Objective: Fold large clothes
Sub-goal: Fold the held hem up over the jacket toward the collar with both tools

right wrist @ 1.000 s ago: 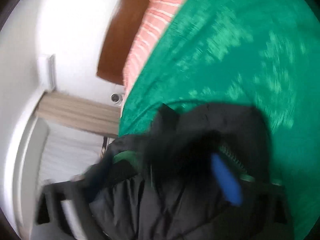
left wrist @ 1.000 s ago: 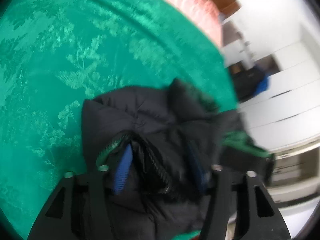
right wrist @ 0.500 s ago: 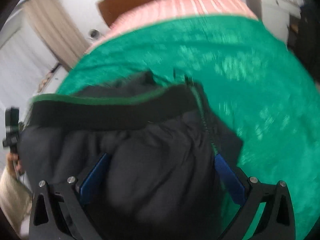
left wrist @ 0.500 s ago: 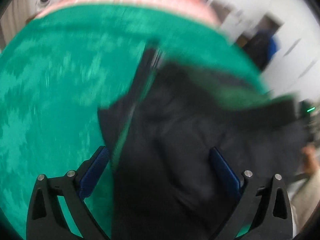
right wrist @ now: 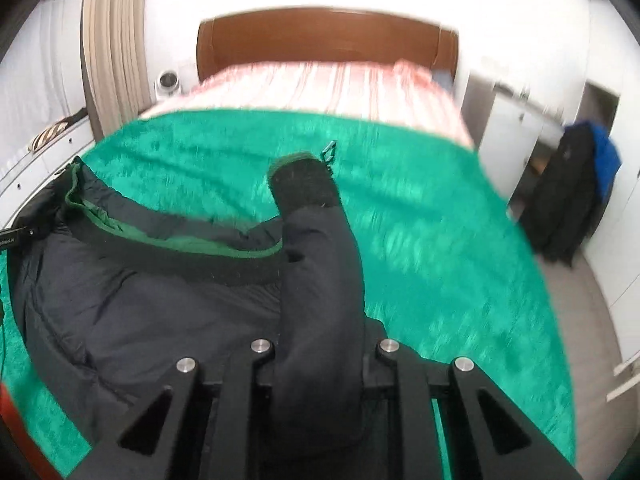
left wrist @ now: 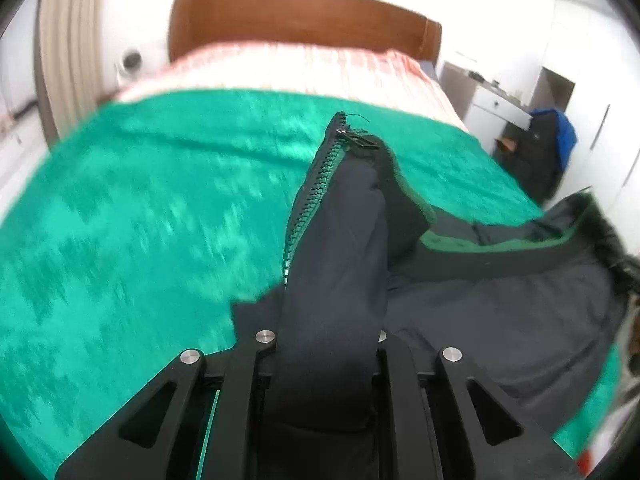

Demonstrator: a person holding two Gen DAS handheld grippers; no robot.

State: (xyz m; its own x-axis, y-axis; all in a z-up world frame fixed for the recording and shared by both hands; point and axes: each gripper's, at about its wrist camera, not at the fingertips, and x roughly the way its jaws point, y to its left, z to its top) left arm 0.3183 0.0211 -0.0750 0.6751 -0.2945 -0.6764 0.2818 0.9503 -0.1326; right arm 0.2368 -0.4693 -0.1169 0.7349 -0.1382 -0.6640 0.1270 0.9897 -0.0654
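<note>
A black padded jacket (left wrist: 500, 312) with green trim lies across the green bedspread (left wrist: 140, 220) of the bed, and a bunched fold at each end rises straight up between clamped jaws: the zipper edge in the left hand-held gripper (left wrist: 326, 344), the knitted hem corner in the right hand-held gripper (right wrist: 320, 348). Half a second ago both stood wide open over the fabric; now both are closed on it.

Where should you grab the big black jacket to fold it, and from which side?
Probably by the two front corners of its ribbed hem, coming from the near edge of the green bedspread. The black jacket lies spread between the grippers, so both corners are reachable. The left gripper already pinches the zipper-side corner and the right gripper the other.
</note>
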